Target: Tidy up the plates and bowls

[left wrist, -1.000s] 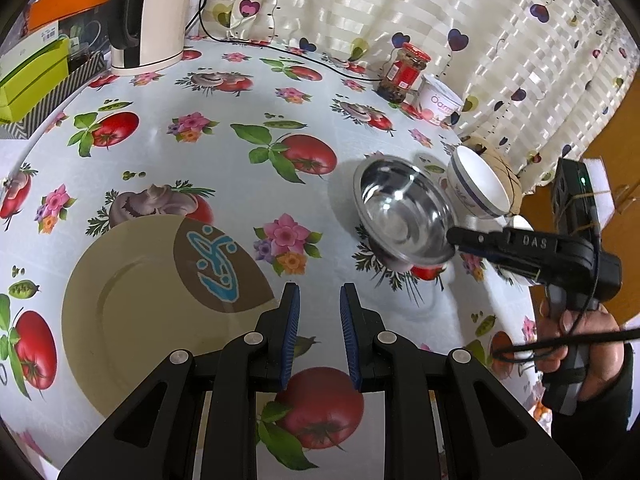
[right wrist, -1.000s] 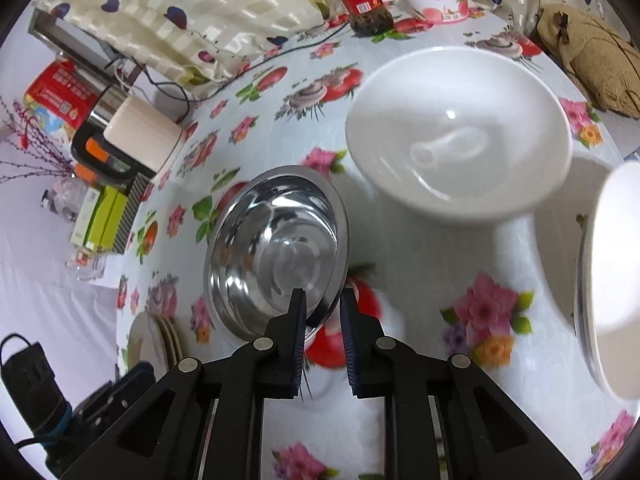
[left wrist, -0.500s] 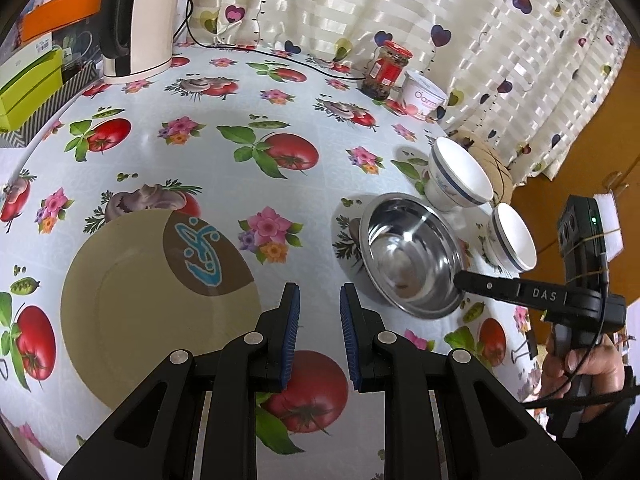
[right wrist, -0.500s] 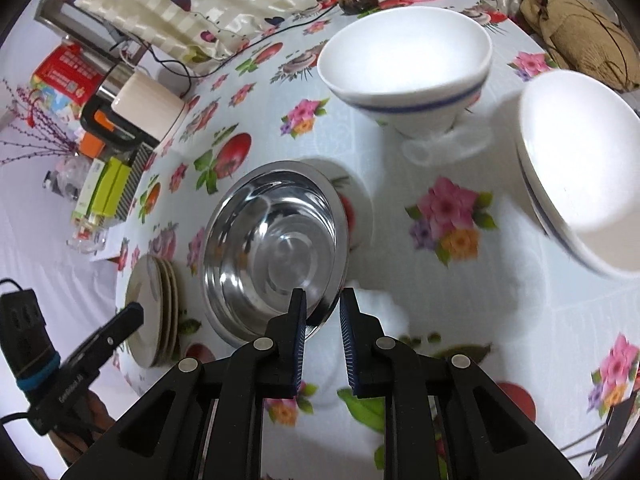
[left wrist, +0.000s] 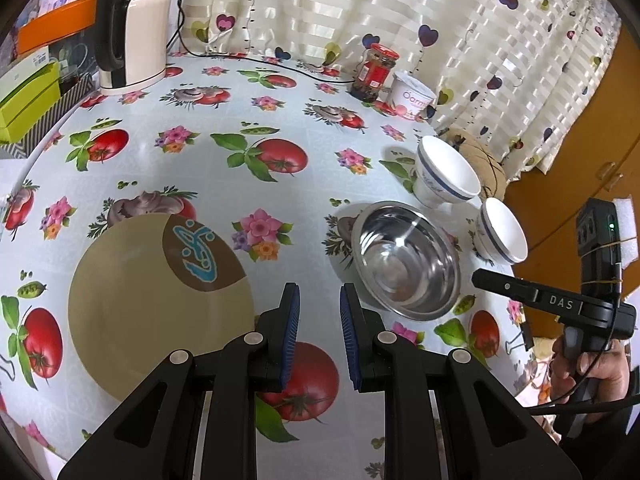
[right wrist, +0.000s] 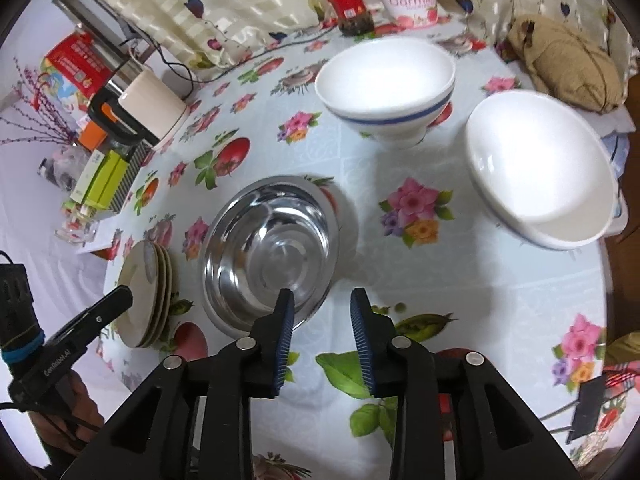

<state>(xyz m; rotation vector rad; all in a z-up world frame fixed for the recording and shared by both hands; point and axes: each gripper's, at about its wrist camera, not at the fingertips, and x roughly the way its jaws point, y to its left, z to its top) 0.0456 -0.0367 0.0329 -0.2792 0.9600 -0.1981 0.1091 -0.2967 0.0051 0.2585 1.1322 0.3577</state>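
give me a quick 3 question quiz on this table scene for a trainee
1. True or false: the steel bowl sits nested inside one of the white bowls.
2. How many white bowls with a blue band are on the table?
A) one B) two C) three
3. Fill in: in the right wrist view the stack of tan plates lies to the ____ of the steel bowl.

Key
1. False. It stands alone on the tablecloth, empty, apart from the far white bowl and the near white bowl.
2. B
3. left

Both the right gripper and the left gripper have jaws apart and hold nothing.
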